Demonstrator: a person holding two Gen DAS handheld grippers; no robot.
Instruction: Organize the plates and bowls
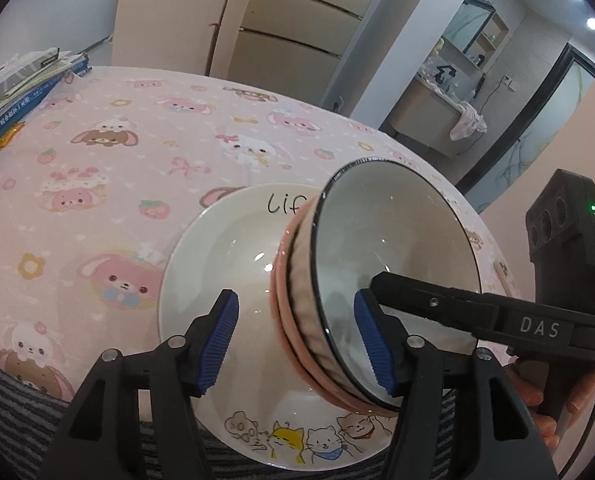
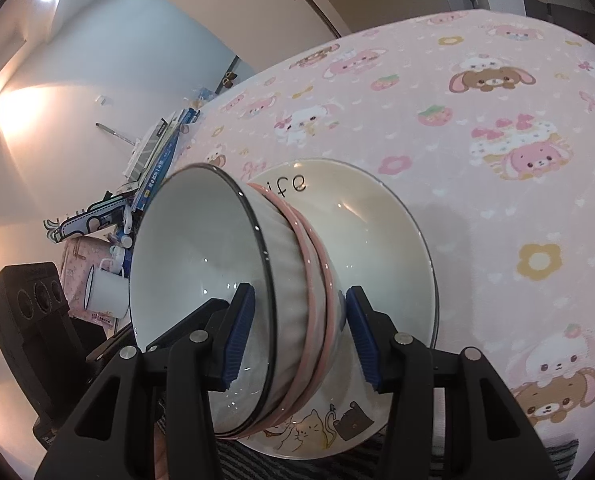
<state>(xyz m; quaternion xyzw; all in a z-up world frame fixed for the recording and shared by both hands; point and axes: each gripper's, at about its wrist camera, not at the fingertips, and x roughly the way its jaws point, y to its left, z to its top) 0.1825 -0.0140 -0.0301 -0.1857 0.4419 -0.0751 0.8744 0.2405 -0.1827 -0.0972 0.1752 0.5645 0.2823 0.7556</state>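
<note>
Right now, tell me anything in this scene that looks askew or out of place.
The stack of bowls is tipped on its side over the large plate, its opening facing sideways. The right gripper clamps it, one finger inside the bowl; the left gripper straddles its rim without squeezing.

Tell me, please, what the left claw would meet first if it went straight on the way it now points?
Most likely the large white plate with "Life" written on it: it fills the gap ahead of the left claw. The stacked bowls sit slightly right, though depth is uncertain.
</note>
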